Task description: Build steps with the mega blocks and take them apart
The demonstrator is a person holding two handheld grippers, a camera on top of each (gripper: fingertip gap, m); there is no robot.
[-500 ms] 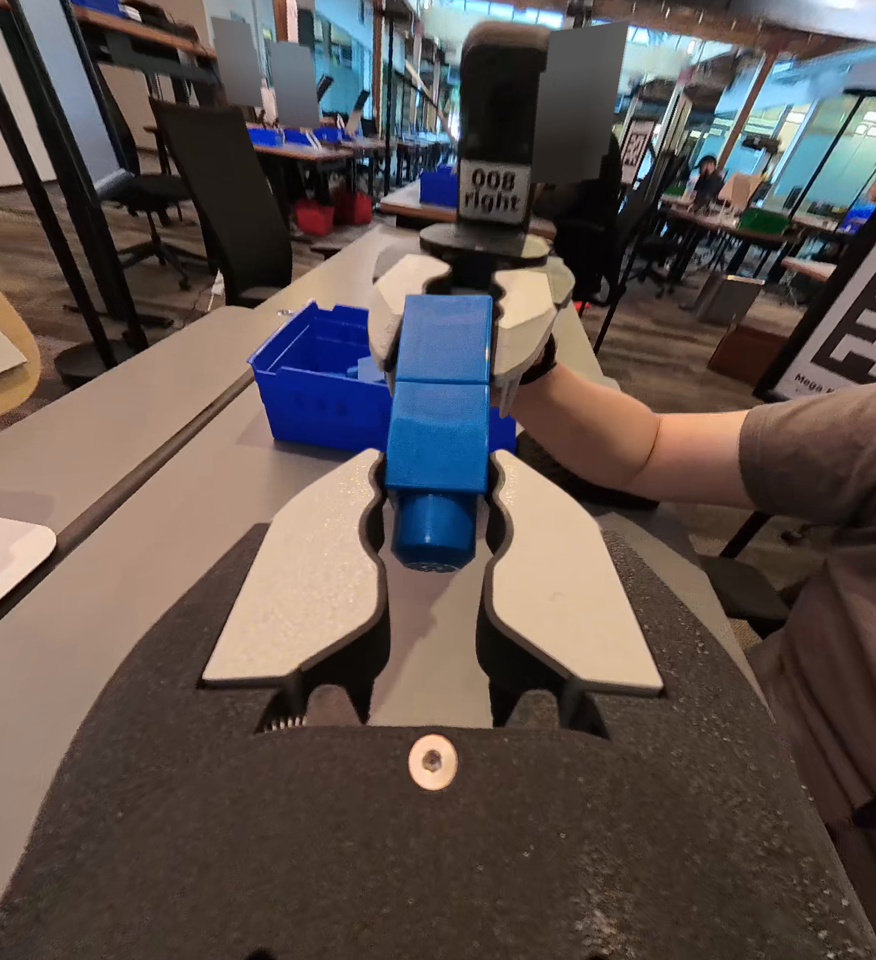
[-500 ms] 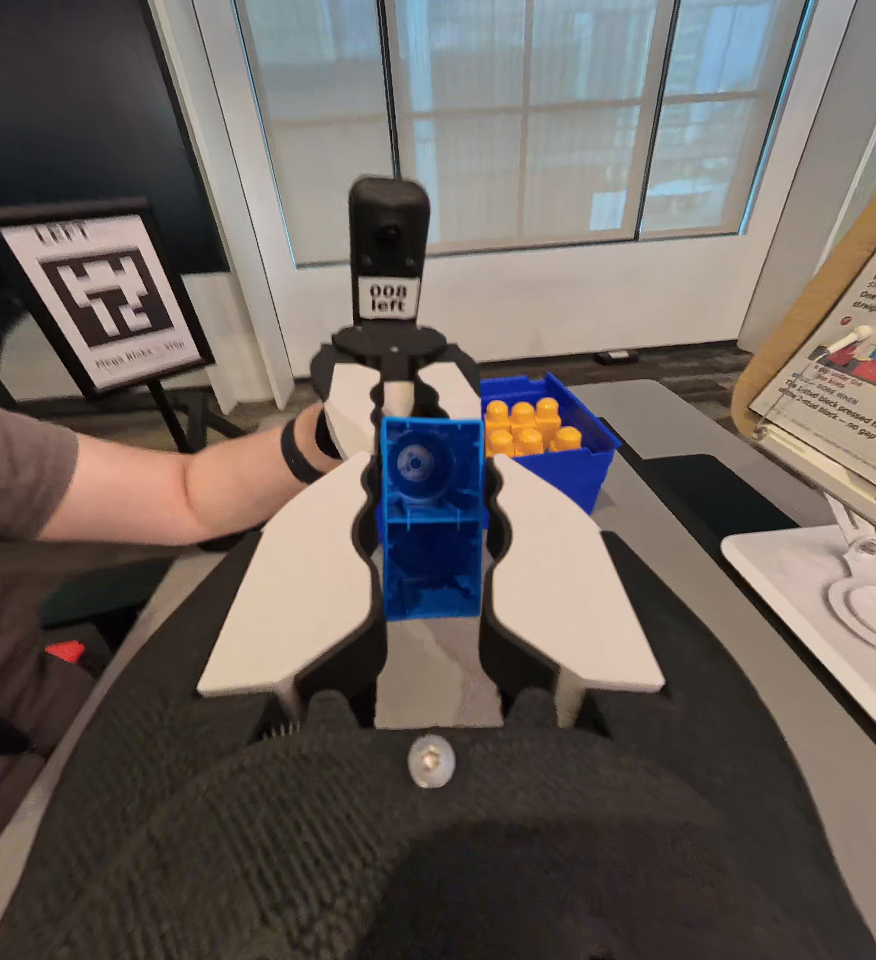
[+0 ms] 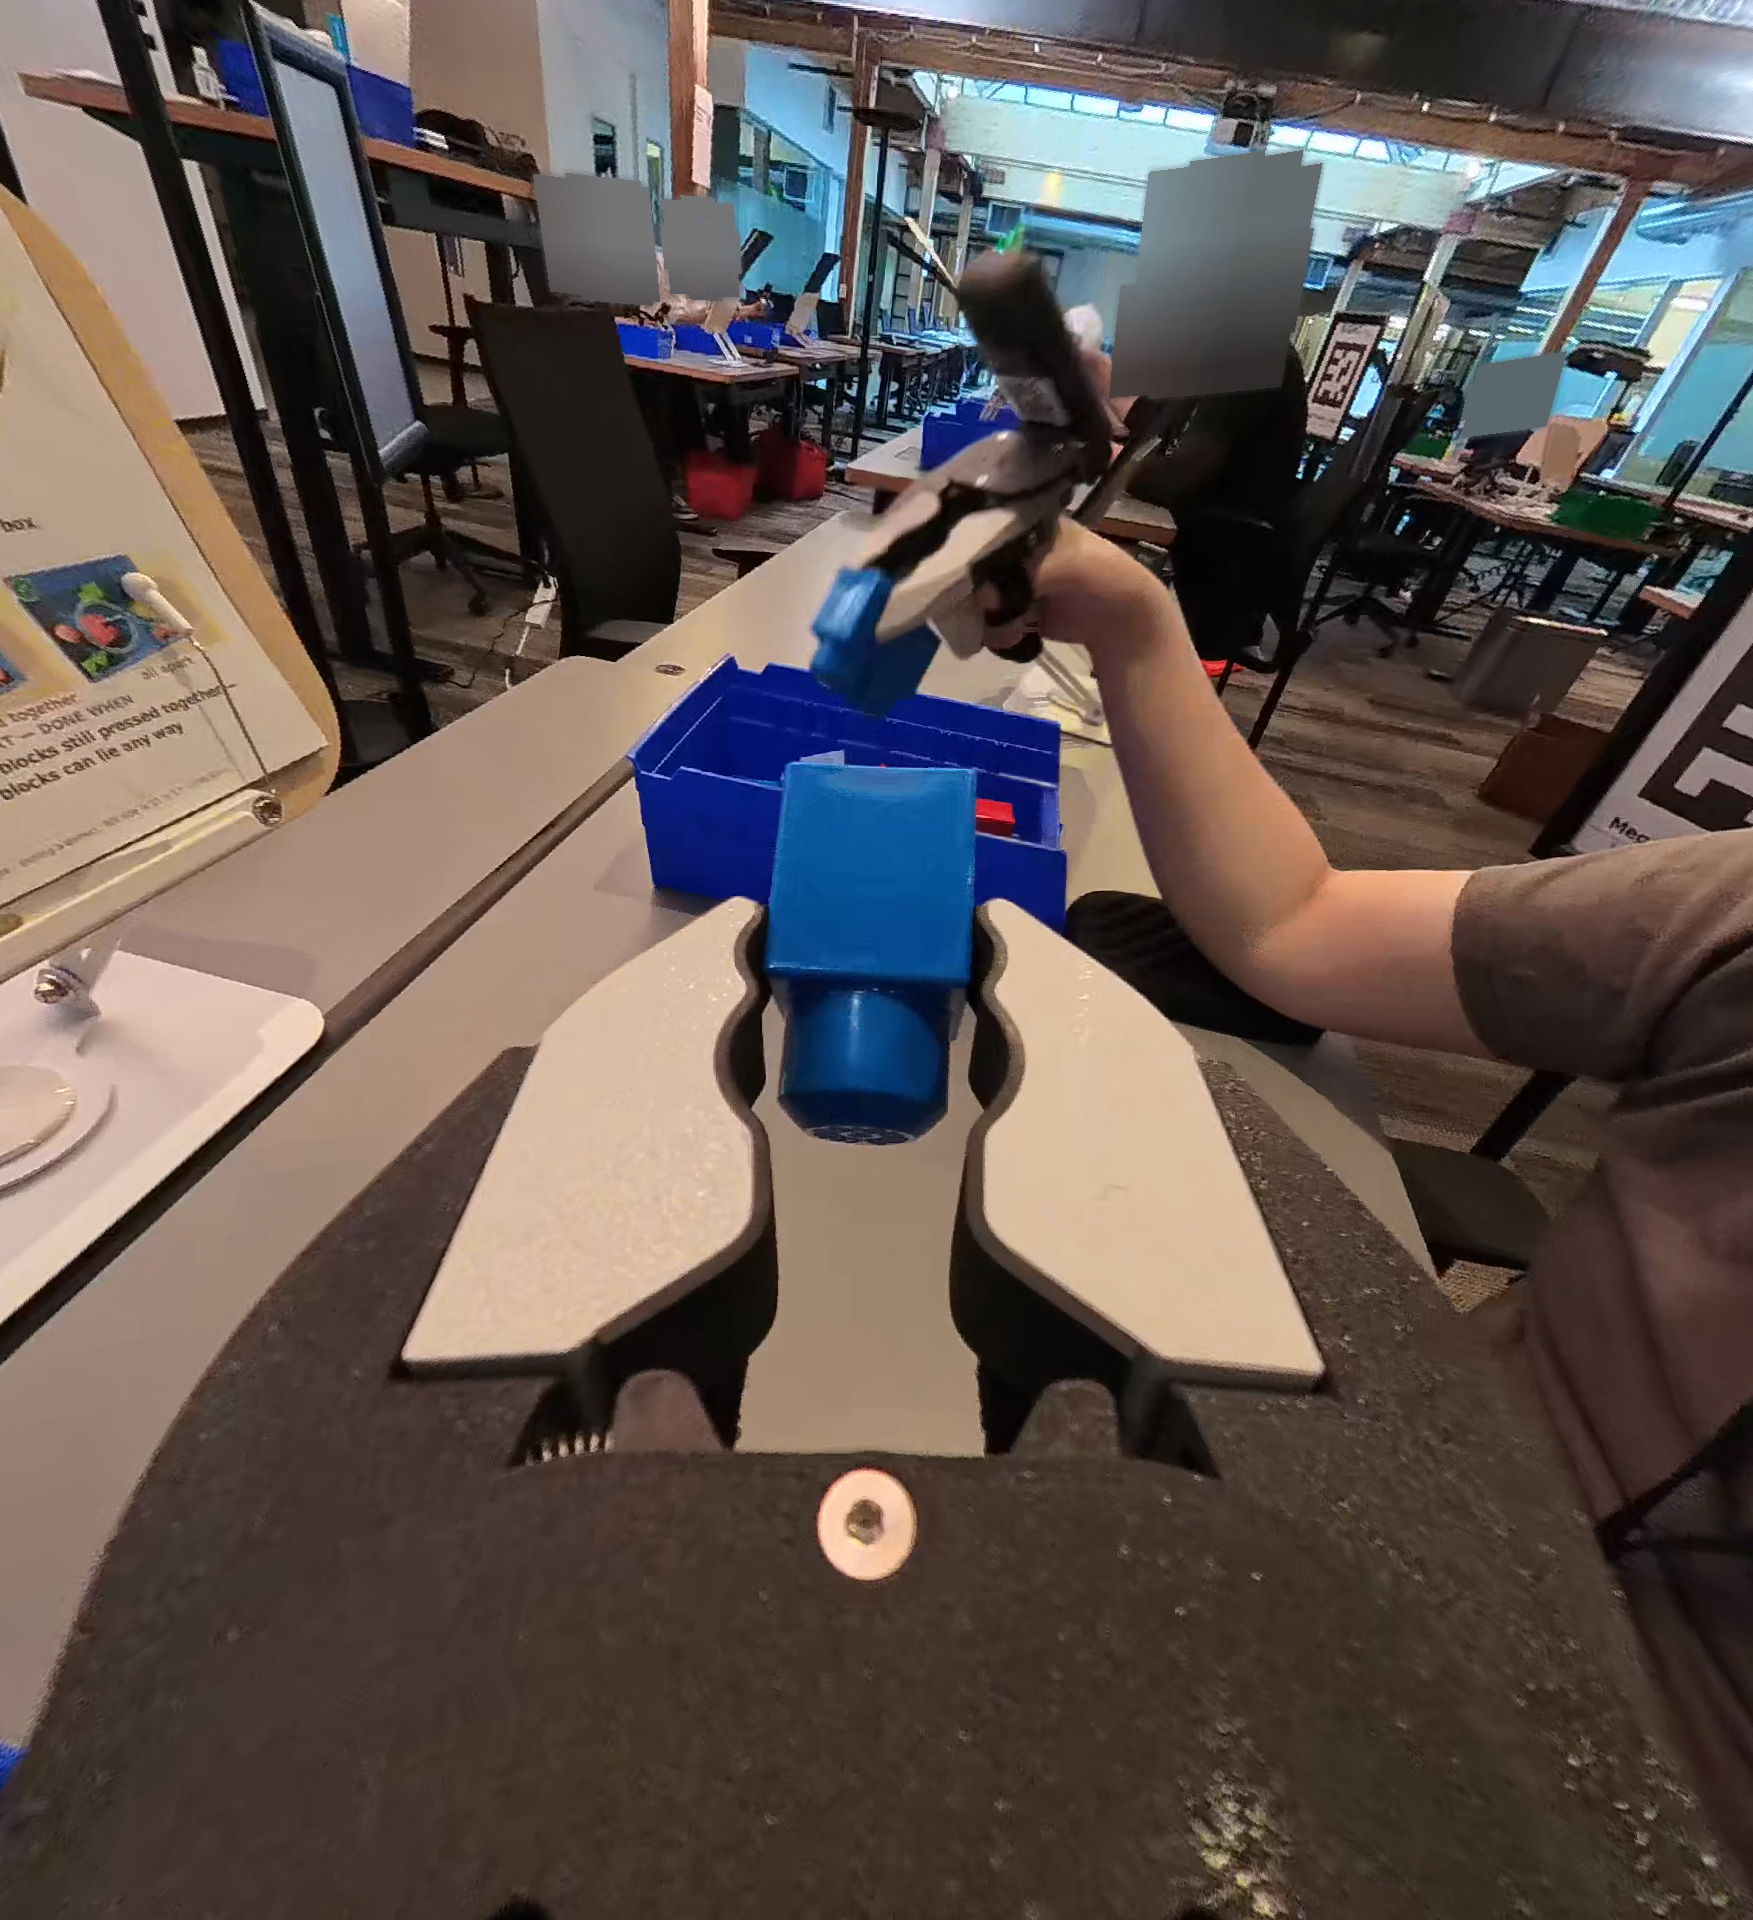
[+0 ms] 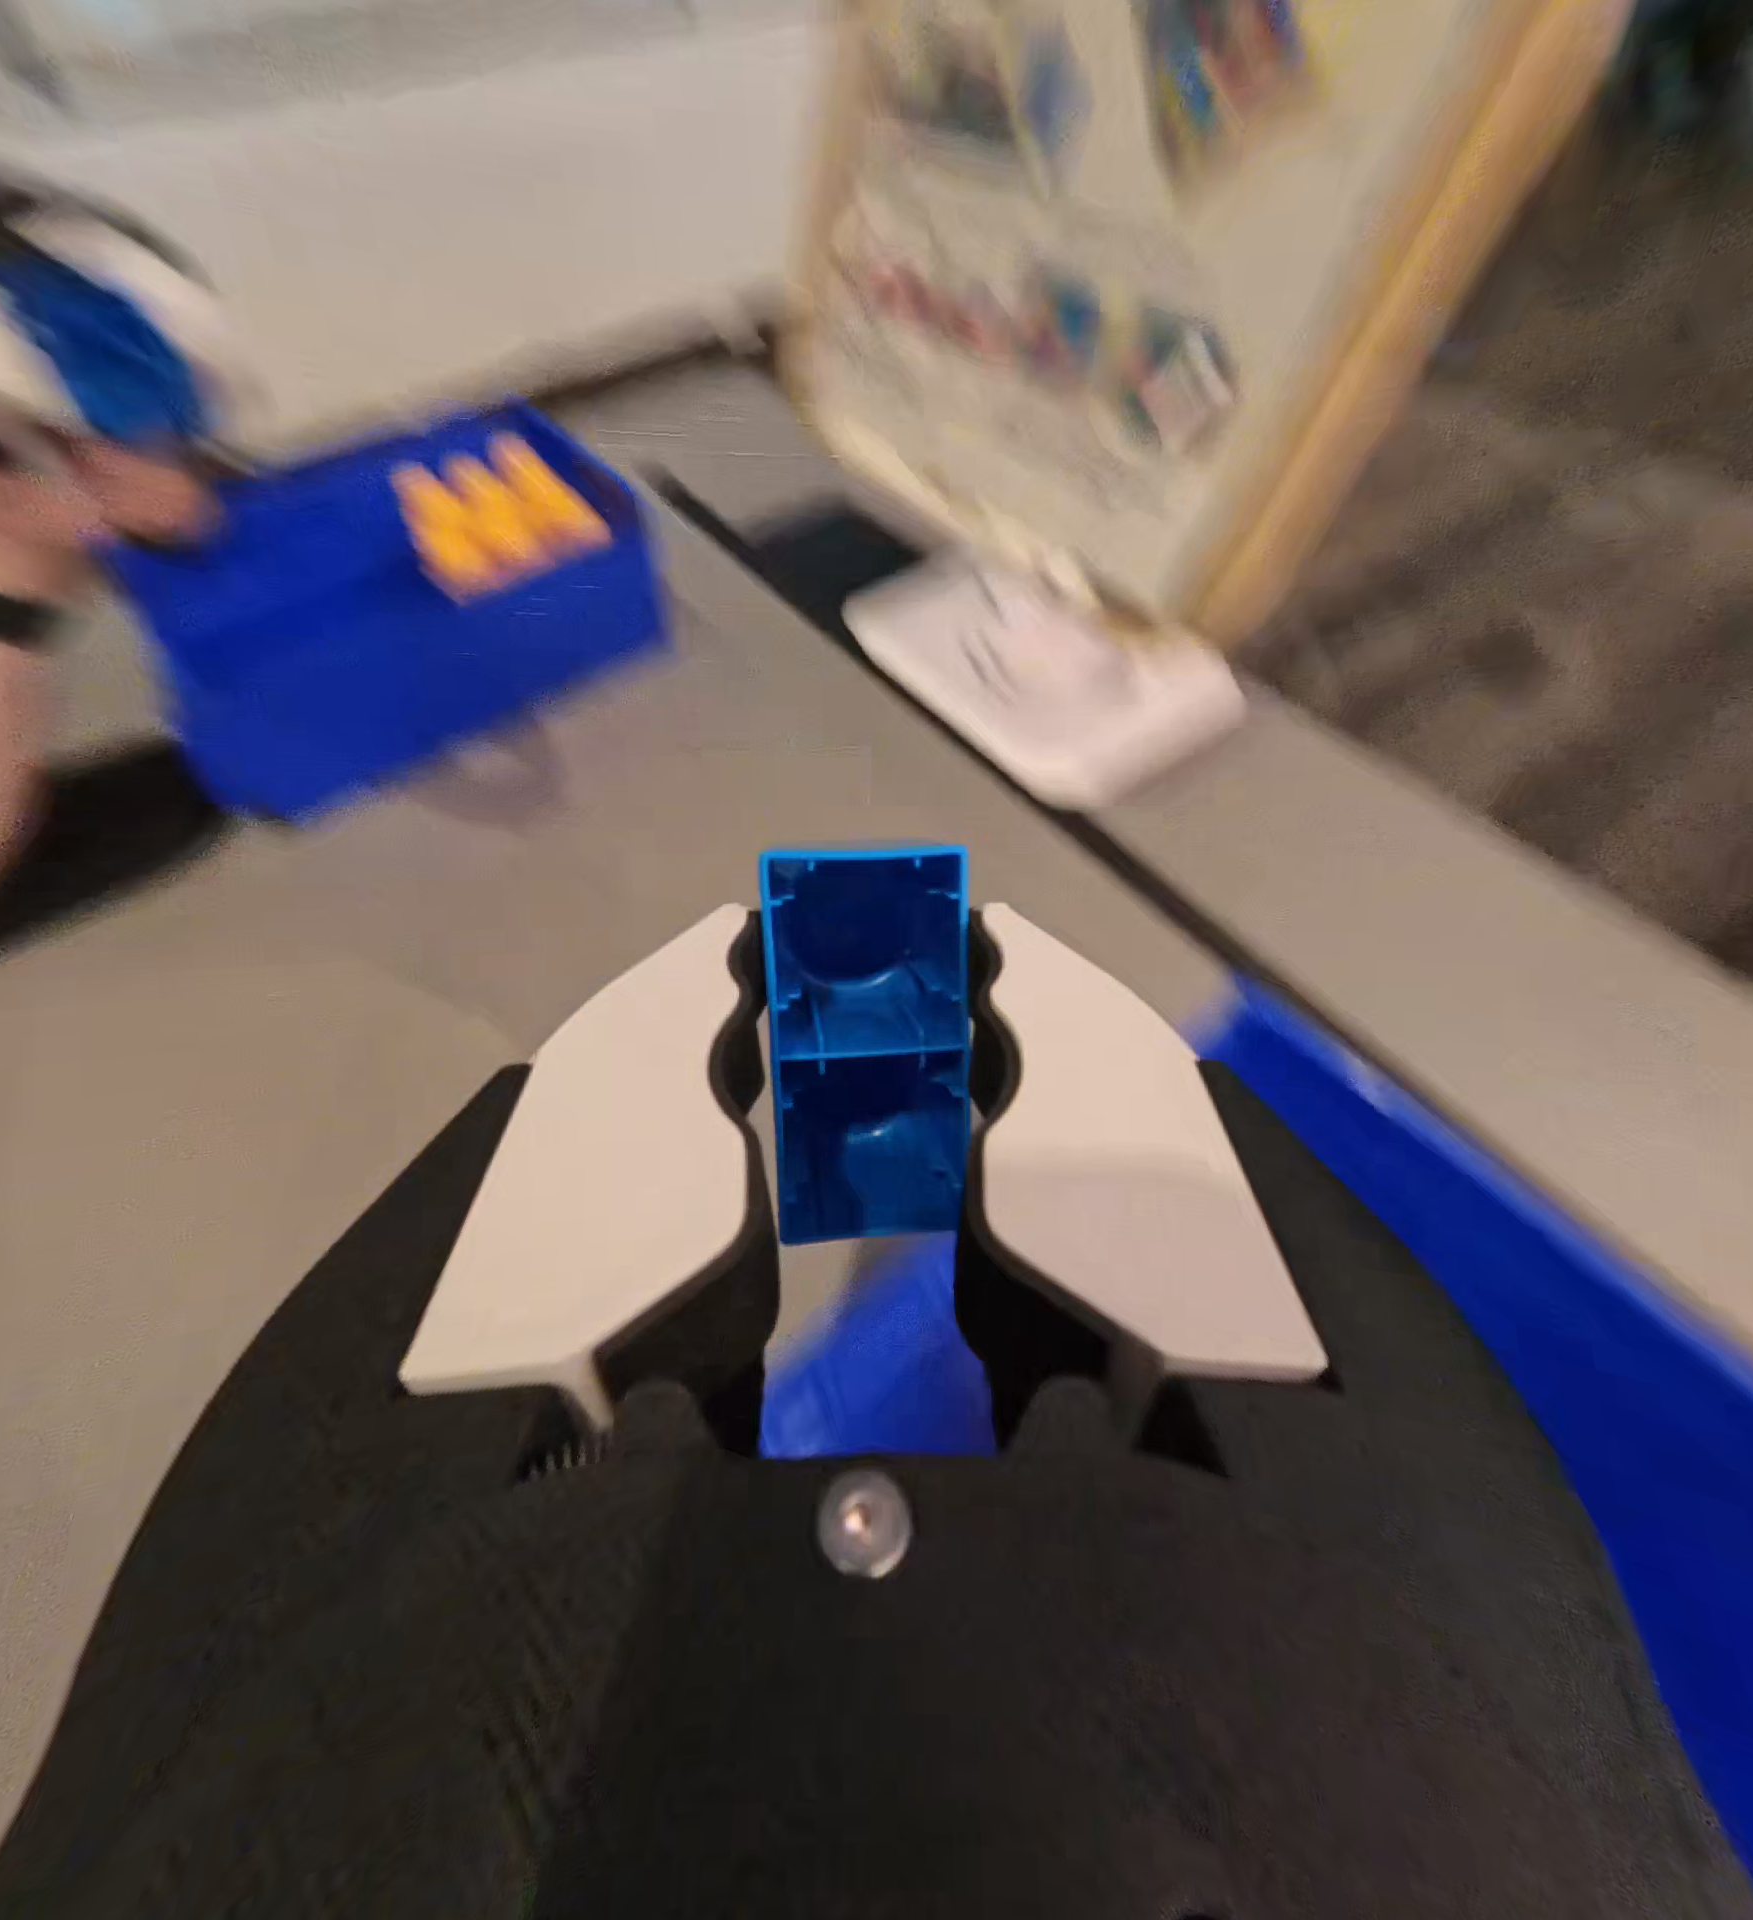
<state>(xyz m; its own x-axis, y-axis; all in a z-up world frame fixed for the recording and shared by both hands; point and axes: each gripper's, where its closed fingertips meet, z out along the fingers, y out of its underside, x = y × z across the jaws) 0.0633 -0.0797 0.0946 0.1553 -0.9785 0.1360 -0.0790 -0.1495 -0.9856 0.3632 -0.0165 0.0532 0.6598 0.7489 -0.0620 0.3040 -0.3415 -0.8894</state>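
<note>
My left gripper is shut on a blue mega block, stud towards the camera, held above the grey table. My right gripper is shut on a second blue block, whose hollow underside faces the camera. The two blocks are apart. In the left wrist view the right gripper holds its block tilted down, above a blue bin. The right wrist view is blurred by motion; the left gripper shows at its upper left.
A red block lies in the blue bin. Another blue bin holds yellow blocks. An instruction board on a white base stands at the table's left. A person's arm reaches in from the right. Left tips to right tips: about 30 cm.
The two blue blocks were joined end to end between the grippers; now they are separated. My right gripper has swung up and away over the blue bin with its block.
</note>
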